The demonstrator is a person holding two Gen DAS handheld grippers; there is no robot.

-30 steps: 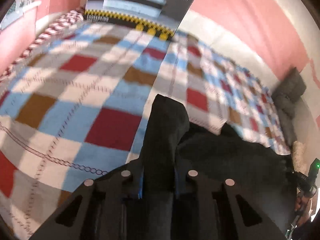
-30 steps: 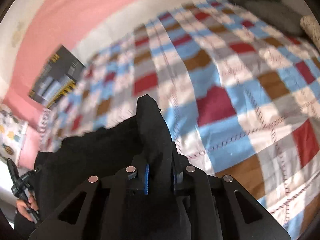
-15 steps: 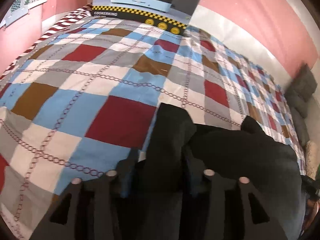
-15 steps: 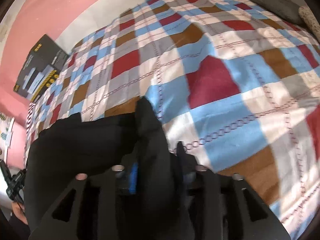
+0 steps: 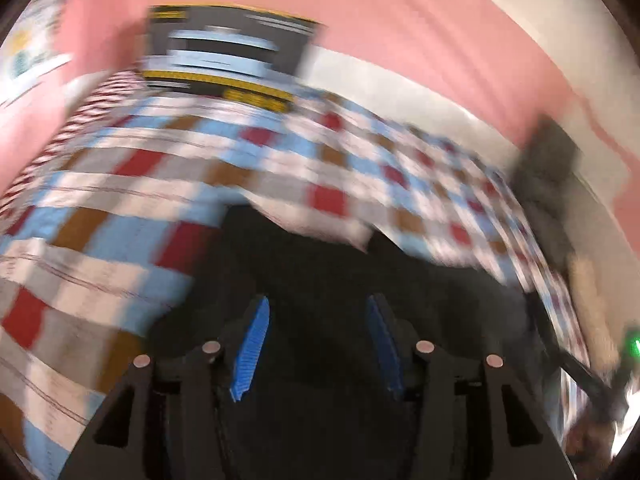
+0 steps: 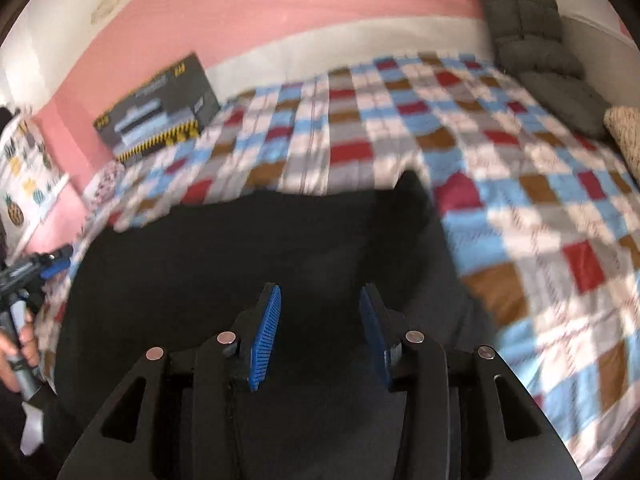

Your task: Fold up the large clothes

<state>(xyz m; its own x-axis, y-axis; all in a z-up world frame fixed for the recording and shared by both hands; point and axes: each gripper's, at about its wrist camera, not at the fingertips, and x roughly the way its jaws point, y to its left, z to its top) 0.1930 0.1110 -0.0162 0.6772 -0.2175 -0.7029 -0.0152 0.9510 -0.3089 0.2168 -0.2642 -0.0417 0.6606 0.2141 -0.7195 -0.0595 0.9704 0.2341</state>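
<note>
Left wrist view, blurred: left gripper (image 5: 318, 322) spread wide, blue pads (image 5: 253, 346) apart and gripping nothing; black garment (image 5: 320, 264) spread just beyond and beneath the fingers on the checkered bedspread (image 5: 120, 184), boxed appliance (image 5: 228, 52) far against the pink wall. Right wrist view: right gripper (image 6: 320, 312) likewise spread, holding nothing; black garment (image 6: 240, 248) flat beyond the fingertips, reaching left toward the other gripper (image 6: 36, 268), grey cushions (image 6: 532, 36) far right.
</note>
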